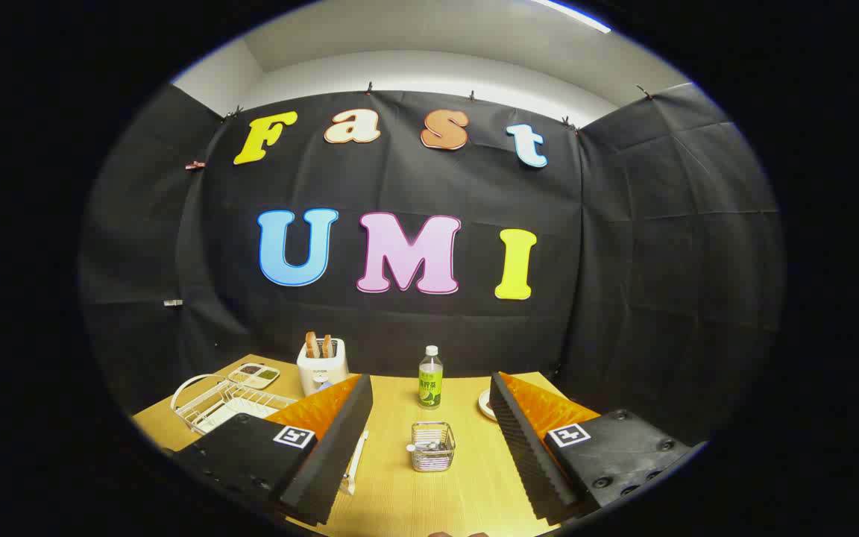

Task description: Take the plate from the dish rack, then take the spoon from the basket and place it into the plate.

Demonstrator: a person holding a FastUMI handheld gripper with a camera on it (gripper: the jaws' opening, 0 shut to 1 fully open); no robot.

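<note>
Jaws [429, 440] are standing spread wide, holding nothing, hovering above the near part of the table [467, 492].

Dish rack [224, 406]: white wire, sitting beyond and beside the left finger, partly hidden by it. Something pale and flat is lying in the rack; likely the plate [239, 415], but I cannot tell for sure. By this reading, step one is not yet done.

Basket [432, 446]: small clear mesh one, sitting on the table between the fingers, just ahead. The spoon [423, 447] appears to be lying inside it, grey handle showing; untouched.

Other items: a toaster [322, 365] with bread slices behind the rack, a compartment tray [253, 374] beside it, a green-labelled bottle [430, 377] beyond the basket, a pale round edge [486, 403] peeking past the right finger; unidentifiable.

Judgement: task is looking near its start. Remaining: lift plate out, set it down, fetch spoon, place it in the plate.
</note>
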